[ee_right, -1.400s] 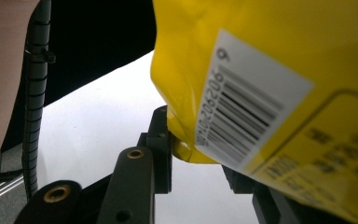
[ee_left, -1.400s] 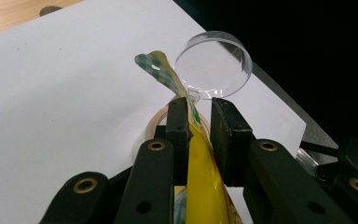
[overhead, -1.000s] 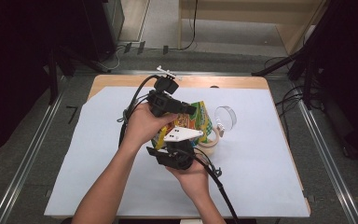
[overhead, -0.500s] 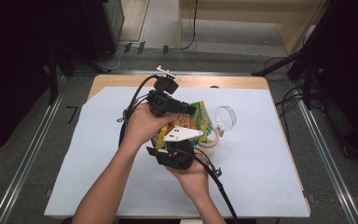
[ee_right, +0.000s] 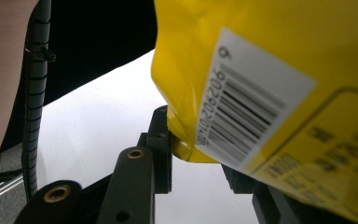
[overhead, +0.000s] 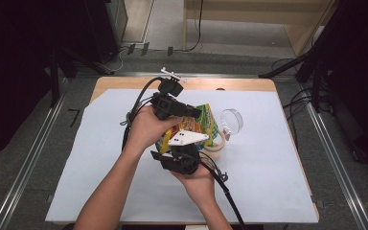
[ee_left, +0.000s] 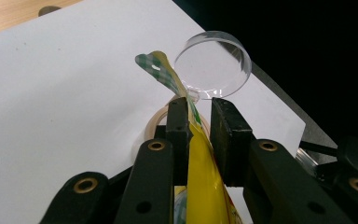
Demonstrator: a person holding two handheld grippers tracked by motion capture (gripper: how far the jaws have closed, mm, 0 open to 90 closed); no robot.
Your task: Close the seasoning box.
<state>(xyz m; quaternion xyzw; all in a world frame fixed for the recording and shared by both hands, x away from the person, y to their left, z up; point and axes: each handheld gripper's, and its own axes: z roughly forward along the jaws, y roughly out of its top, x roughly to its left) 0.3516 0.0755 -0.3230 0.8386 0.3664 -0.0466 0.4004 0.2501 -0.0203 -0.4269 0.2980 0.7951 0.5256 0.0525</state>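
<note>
Two grippers hold one yellow snack bag (overhead: 202, 125) between them, and I see both hands bunched together over the middle of the white sheet (overhead: 100, 158) on the table.

My left gripper (ee_left: 199, 126) has its jaws drawn in narrow. In the left gripper view the bag's flat sealed edge runs up through the gap: the left-hand pad lies against the foil, while a thin slot seems to remain between the foil and the right-hand pad, so I read it as a light pinch on the seam rather than a hard clamp. The bag's green-checked top corner (ee_left: 156, 70) curls up past the fingertips.

My right gripper (ee_right: 193, 149) also stands narrow, a little wider than the left. In the right gripper view the bag's lower corner, just beside the barcode label (ee_right: 247, 93), sits down between the jaws; the left jaw's pad touches the corner, and the right jaw is hidden behind the bag, so I cannot tell how firmly that side presses.

Just beyond the left gripper's tips a clear round lid (ee_left: 213, 63) stands on edge, and below it the rim of a tan bowl (ee_left: 156, 123) peeks out under the bag. From above, the bowl (overhead: 216, 149) lies just beside the right gripper (overhead: 184, 153), with the lid (overhead: 232, 120) a little farther off.
</note>
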